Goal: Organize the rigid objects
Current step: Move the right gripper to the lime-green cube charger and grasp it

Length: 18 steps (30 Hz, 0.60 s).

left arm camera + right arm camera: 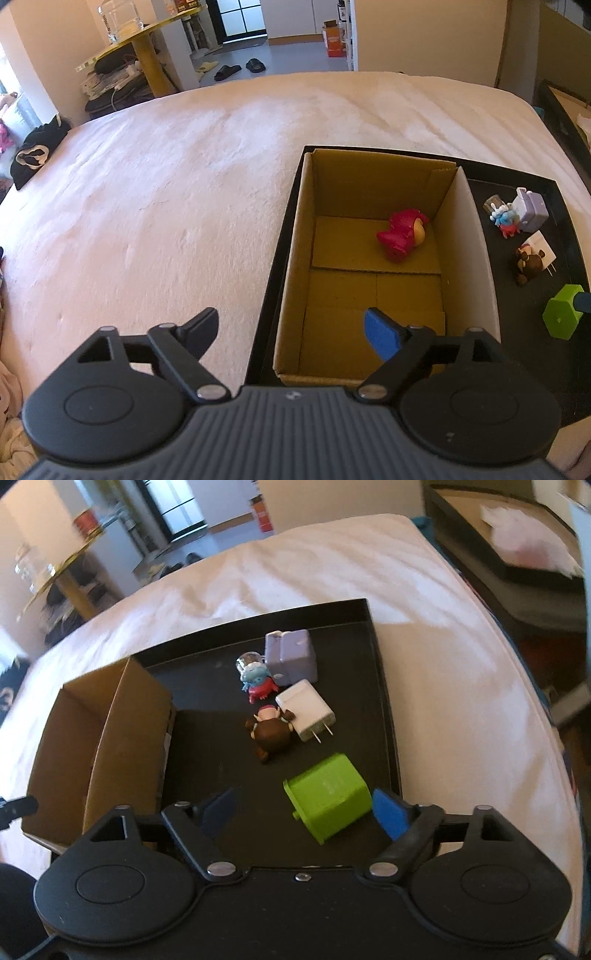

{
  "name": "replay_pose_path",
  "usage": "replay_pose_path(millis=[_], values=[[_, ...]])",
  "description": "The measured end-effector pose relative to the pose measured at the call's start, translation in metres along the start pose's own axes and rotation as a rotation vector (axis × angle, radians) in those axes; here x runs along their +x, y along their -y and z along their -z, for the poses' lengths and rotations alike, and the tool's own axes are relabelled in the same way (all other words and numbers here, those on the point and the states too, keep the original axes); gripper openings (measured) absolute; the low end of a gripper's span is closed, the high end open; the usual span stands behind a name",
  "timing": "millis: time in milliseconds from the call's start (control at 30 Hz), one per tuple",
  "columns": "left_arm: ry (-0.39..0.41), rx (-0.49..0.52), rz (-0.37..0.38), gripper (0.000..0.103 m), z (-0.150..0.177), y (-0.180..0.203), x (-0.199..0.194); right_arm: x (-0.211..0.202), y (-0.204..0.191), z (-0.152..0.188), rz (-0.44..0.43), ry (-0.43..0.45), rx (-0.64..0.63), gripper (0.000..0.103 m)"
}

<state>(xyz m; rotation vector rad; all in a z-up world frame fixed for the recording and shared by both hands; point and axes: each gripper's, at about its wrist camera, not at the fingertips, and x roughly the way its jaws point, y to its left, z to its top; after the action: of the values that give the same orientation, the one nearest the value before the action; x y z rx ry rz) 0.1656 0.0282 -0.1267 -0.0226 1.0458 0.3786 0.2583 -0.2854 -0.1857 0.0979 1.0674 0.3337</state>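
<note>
- Lying on its side on the floor of the open brown cardboard box (373, 236), toward the far right corner, is a small red figurine with a tan face (402, 234); nothing else is in the box.
- The box stands in the left part of a shallow black rectangular tray (380, 686), which rests on a pale pink bedcover (177, 177).
- The left gripper (291, 334) hangs above the near edge of the box, its jaws spread wide with nothing between them (one finger is over the bedcover, the blue-padded one over the box).
- The right gripper (306, 812) is over the near part of the tray, jaws also wide; a bright green boxy plastic block (327, 795) lies tilted between them, nearer the right blue pad, and whether that pad touches it I cannot tell.
- Beyond the green block, on the tray floor, a dark brown bear-like figurine (271, 733) lies touching a white plug-in charger with two metal prongs (306, 709).
- Farther back, a small blue-and-red toy figure (256, 683) stands just beside a lilac plastic toy block (293, 657), with a small clear glass object (248, 660) behind the figure.
- A black garment (35, 147) lies at the bed's left edge.
</note>
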Motion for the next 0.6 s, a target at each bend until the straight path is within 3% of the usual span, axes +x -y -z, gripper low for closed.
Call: replay_pose_path(millis=[267, 433, 533, 600], values=[[-0.004, 0.002, -0.009, 0.097, -0.001, 0.003, 0.000, 0.026, -0.007, -0.003, 0.041, -0.044, -0.124, 0.081], [-0.003, -0.004, -0.010, 0.098, -0.002, 0.005, 0.002, 0.037, -0.007, -0.006, 0.035, -0.054, -0.151, 0.075], [-0.001, 0.008, -0.012, 0.098, -0.001, 0.007, 0.002, 0.044, -0.006, -0.001, 0.046, -0.091, -0.168, 0.057], [0.001, 0.006, -0.014, 0.098, 0.000, 0.006, 0.002, 0.043, -0.006, 0.001, 0.038, -0.098, -0.169, 0.054]])
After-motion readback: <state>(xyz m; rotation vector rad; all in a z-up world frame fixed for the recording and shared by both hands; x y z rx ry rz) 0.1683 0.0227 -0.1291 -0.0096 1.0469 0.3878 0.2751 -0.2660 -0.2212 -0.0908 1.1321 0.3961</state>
